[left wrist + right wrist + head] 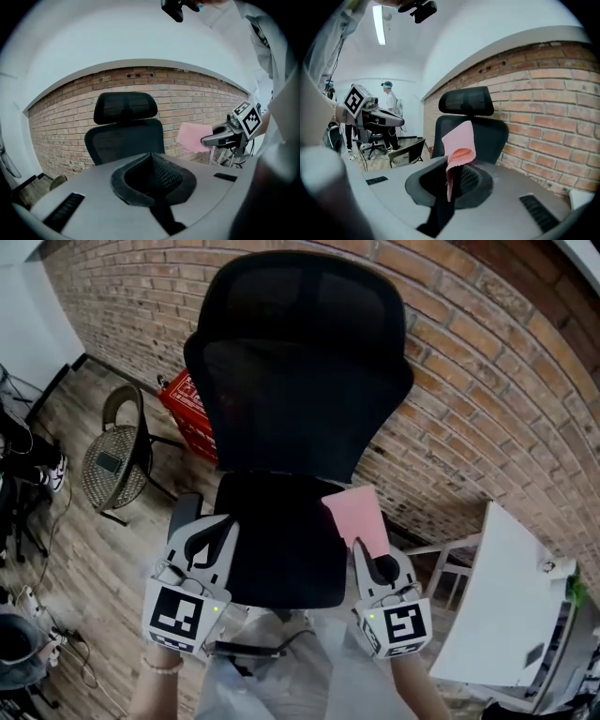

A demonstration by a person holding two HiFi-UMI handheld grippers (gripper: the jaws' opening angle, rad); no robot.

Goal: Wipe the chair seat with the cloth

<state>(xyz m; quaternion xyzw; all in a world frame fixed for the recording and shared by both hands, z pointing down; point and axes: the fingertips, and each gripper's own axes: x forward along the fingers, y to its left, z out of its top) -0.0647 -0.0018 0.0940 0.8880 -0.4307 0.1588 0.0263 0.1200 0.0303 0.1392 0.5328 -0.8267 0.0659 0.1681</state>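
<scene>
My right claw (453,174) clamps the pink cloth (357,518), held over the right edge of the chair seat (277,545), apparently clear of it. My left claw (152,166) is closed, empty, at the seat's left edge. Risk, I judge: the thin corner pinch slipping under wiping drag.

You worked in an office-like room: a mesh chair (291,427) and brick wall (487,381) ahead of your jaws, a white table (497,601) right of them.
</scene>
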